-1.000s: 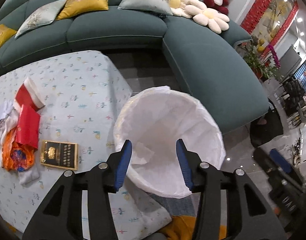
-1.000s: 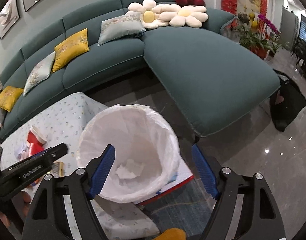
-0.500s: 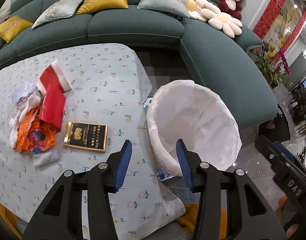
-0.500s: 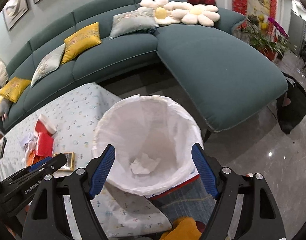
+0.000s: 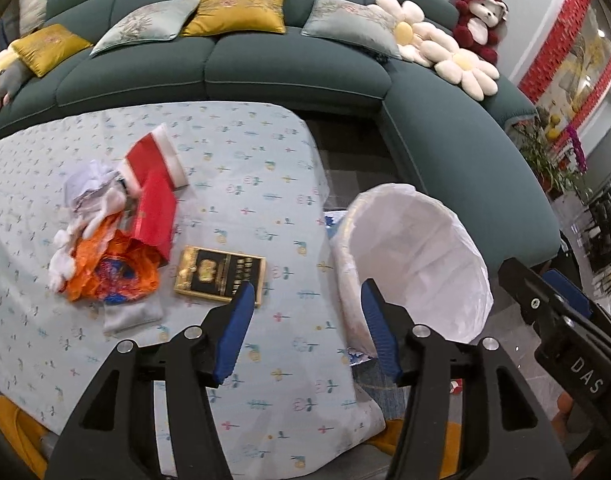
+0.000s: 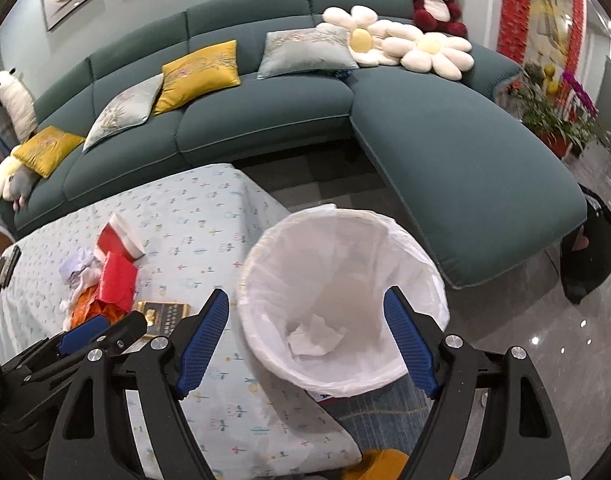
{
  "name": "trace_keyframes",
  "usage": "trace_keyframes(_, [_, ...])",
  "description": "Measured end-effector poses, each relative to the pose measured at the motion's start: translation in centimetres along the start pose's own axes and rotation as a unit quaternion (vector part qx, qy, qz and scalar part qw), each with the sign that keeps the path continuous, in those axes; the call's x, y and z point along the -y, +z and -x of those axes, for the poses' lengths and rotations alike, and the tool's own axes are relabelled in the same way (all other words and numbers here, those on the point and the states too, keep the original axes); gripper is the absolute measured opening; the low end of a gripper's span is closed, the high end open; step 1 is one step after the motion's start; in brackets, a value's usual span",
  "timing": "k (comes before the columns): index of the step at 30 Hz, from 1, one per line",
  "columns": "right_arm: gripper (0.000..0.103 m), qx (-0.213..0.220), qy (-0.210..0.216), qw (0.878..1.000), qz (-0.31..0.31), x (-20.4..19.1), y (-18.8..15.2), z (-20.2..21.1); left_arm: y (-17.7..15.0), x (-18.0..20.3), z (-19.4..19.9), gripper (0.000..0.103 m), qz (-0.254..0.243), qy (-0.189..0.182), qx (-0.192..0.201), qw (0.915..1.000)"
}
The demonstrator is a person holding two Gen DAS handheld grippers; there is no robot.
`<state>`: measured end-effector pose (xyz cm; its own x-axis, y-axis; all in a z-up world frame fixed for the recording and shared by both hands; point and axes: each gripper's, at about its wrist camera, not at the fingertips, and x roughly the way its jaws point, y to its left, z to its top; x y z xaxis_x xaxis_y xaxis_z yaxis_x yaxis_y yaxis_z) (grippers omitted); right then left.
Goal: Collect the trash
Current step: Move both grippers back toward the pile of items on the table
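over table | left gripper spread, empty | right gripper spread above bin | trash pile beside box

"DAS" in white letters on the black right gripper body, right of the white-lined round trash bin; gold print on the flat black-and-gold box left of that bin too blurred to read

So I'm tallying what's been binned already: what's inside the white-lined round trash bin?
One crumpled white paper lies at the bottom of the white-lined round trash bin. The right gripper, open, hovers above; its fingers hide part of the bin's rim.
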<state>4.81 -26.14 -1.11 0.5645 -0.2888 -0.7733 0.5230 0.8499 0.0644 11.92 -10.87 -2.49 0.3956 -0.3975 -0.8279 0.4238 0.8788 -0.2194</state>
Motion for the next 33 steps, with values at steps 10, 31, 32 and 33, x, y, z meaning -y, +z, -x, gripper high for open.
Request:
trace_keyframes(10, [0.077,-0.004,0.017,0.999,0.032,-5.6,-0.1,0.3,0.0,-6.0,1.8,0.057,0.039,0.026,0.011,0.9988])
trace_keyframes(31, [0.078,-0.050,0.048,0.994,0.087,-16.7,-2.1,-3.7,-0.6,-21.6,1.8,0.068,0.143,0.101,0.001,0.9846])
trace_keyframes(32, [0.078,-0.053,0.051,0.993,0.092,-17.4,-2.2,-4.1,-0.6,-22.2,1.6,0.068,0.148,0.102,-0.001,0.9837])
trace_keyframes(33, [0.077,-0.055,0.052,0.993,0.095,-17.9,-2.2,-4.4,-0.5,-23.0,1.2,0.068,0.154,0.103,-0.005,0.9827])
